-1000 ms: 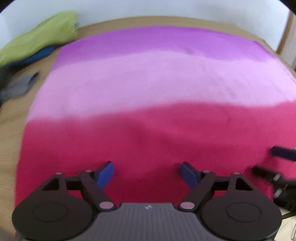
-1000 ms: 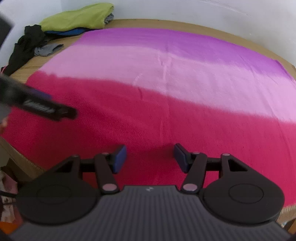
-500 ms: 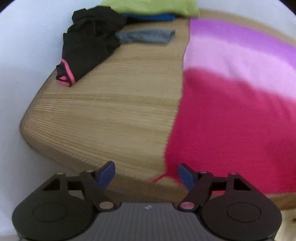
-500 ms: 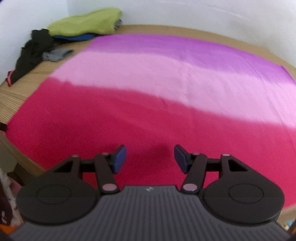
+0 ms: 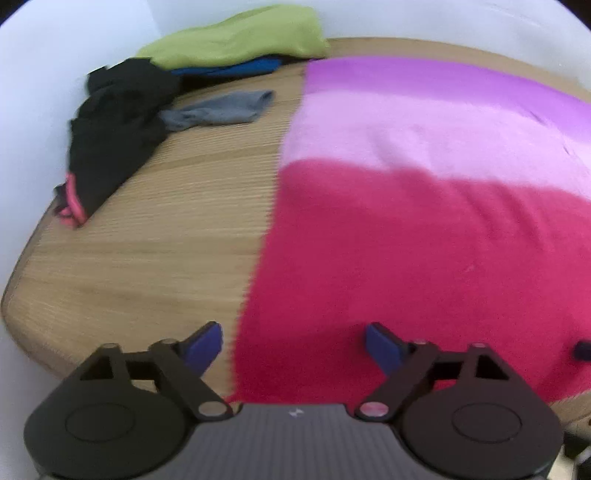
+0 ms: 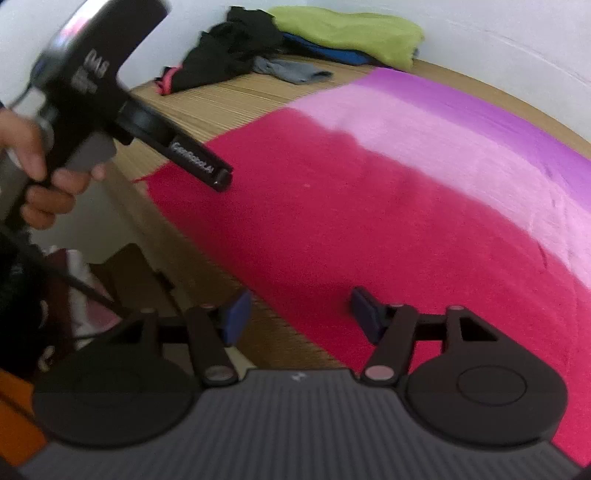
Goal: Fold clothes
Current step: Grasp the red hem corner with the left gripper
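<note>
A large cloth with crimson, pale pink and purple bands [image 5: 424,229] lies flat on the wooden table [image 5: 155,236]; it also shows in the right wrist view [image 6: 369,206]. My left gripper [image 5: 293,345] is open and empty, low over the cloth's near left corner. My right gripper [image 6: 301,314] is open and empty over the cloth's near edge. The left gripper's body, held in a hand, shows in the right wrist view [image 6: 110,96], above the cloth's left corner.
At the table's far left lie a black garment with pink trim [image 5: 110,140], a grey piece [image 5: 221,109], and a green garment on a blue one [image 5: 236,40]. A white wall [image 6: 498,33] runs behind the table. The table's front edge [image 6: 170,236] drops to floor clutter.
Both grippers have swung left towards the cloth's near left corner. The left gripper then came back a little right over the cloth. Its body has entered the right wrist view.
</note>
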A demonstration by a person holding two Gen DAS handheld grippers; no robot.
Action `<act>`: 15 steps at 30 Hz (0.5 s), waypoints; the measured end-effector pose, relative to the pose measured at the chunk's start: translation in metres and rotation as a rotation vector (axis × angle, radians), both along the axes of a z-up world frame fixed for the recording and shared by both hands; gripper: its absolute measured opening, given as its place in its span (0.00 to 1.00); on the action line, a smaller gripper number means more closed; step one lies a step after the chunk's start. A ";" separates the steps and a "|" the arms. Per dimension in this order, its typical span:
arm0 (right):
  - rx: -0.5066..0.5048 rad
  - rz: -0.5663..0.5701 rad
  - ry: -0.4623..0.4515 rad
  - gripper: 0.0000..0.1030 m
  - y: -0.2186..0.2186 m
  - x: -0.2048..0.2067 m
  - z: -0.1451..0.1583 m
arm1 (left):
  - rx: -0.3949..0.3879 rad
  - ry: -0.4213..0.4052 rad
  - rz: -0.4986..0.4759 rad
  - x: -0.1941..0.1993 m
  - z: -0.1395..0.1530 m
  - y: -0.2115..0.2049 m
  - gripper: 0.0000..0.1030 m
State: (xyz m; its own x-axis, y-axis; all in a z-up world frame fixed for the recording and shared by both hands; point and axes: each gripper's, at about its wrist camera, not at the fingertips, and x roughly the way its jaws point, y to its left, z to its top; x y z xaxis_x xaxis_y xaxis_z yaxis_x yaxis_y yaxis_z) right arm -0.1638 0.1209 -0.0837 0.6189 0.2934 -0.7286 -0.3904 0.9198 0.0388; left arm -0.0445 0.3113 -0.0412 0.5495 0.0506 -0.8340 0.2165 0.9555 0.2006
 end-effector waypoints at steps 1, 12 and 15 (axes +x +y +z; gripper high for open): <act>0.009 -0.023 -0.006 0.60 -0.004 0.001 0.002 | -0.002 0.006 0.017 -0.003 0.002 0.010 0.88; 0.062 -0.014 -0.030 0.60 0.009 0.019 0.017 | -0.181 0.015 0.244 -0.020 0.036 0.095 0.81; 0.028 0.160 -0.058 0.60 0.057 0.029 0.016 | -0.219 -0.014 0.274 -0.025 0.046 0.107 0.81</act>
State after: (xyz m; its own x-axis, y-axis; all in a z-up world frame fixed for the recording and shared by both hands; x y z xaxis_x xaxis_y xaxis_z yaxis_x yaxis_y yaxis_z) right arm -0.1351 0.1775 -0.0673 0.6032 0.4116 -0.6832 -0.5343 0.8445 0.0370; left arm -0.0693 0.4179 0.0048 0.5515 0.0182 -0.8340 -0.0556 0.9983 -0.0150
